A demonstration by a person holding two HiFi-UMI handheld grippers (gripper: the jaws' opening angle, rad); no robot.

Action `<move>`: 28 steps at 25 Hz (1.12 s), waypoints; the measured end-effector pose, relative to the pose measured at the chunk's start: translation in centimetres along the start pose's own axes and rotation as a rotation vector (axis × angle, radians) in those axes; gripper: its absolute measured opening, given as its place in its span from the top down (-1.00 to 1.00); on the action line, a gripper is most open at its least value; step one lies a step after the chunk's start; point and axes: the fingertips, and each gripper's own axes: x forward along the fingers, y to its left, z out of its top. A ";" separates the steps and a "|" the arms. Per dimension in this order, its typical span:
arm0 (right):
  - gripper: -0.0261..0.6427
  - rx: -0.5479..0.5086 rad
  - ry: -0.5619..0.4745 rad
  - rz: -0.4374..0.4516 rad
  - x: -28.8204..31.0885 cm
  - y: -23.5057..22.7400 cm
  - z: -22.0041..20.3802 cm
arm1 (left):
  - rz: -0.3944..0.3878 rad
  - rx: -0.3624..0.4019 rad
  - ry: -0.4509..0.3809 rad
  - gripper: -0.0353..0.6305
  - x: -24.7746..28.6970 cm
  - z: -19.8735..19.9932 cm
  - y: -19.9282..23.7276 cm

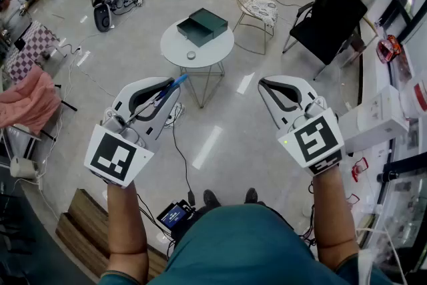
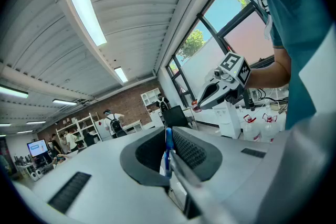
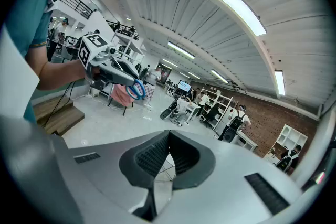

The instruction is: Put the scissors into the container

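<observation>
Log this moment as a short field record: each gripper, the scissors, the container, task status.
left gripper: shut on the scissors, whose blue handles stick out past the jaw tips
right gripper: shut, nothing between its jaws
scissors: held in the air, short of the table
container: dark green box on the round white table, ahead of the person
task status: scissors not yet in the container
</observation>
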 end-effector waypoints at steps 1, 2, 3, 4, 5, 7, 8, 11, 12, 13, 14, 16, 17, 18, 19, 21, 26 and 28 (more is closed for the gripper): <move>0.81 0.001 0.003 -0.001 0.6 0.0 0.2 | -0.001 -0.002 -0.001 0.73 0.0 -0.4 0.6; 0.81 0.002 0.006 -0.002 1.2 0.0 0.4 | -0.001 -0.003 -0.002 0.74 0.1 -0.7 1.3; 0.81 0.002 0.008 -0.003 1.8 0.0 0.7 | -0.003 -0.003 -0.003 0.73 0.1 -1.0 1.9; 0.81 0.001 0.010 -0.004 2.4 0.1 0.9 | -0.005 -0.001 -0.005 0.73 0.0 -1.3 2.4; 0.81 0.000 0.012 -0.006 2.9 0.3 1.2 | -0.007 0.001 -0.007 0.73 -0.1 -1.6 2.8; 0.81 -0.002 0.017 -0.010 3.7 0.8 1.5 | -0.010 0.001 -0.015 0.73 -0.5 -2.4 3.5; 0.81 -0.003 0.019 -0.012 4.1 1.1 1.5 | -0.011 -0.003 -0.020 0.73 -0.7 -2.8 3.7; 0.81 -0.008 0.022 -0.019 5.1 1.7 1.6 | -0.011 -0.012 -0.031 0.74 -0.9 -3.9 4.2; 0.81 -0.009 0.022 -0.023 5.4 1.6 1.9 | -0.012 -0.011 -0.033 0.73 -1.0 -4.1 4.6; 0.81 -0.008 0.021 -0.027 5.9 1.6 2.4 | -0.014 -0.011 -0.034 0.73 -1.1 -4.3 5.2; 0.81 -0.004 0.020 -0.029 6.5 1.5 2.9 | -0.015 -0.012 -0.034 0.73 -1.2 -4.5 5.9; 0.81 0.004 0.012 -0.027 7.7 1.4 3.6 | -0.016 -0.016 -0.032 0.73 -1.3 -5.0 7.0; 0.81 0.009 0.007 -0.026 8.3 1.3 3.8 | -0.013 -0.019 -0.031 0.74 -1.3 -5.3 7.5; 0.81 0.014 -0.001 -0.025 8.7 1.0 3.8 | -0.009 -0.022 -0.028 0.74 -1.1 -5.5 7.8; 0.81 0.017 -0.009 -0.025 9.1 0.6 3.7 | -0.004 -0.025 -0.024 0.73 -0.9 -5.7 8.0; 0.80 0.016 -0.027 -0.018 9.8 -0.3 3.5 | 0.010 -0.028 -0.012 0.74 -0.2 -5.9 8.4; 0.80 0.028 -0.048 0.010 13.2 -4.1 1.9 | 0.048 -0.029 0.031 0.74 3.6 -7.4 10.4; 0.80 0.028 -0.061 0.032 14.6 -6.2 1.2 | 0.066 -0.029 0.049 0.73 5.6 -7.5 11.2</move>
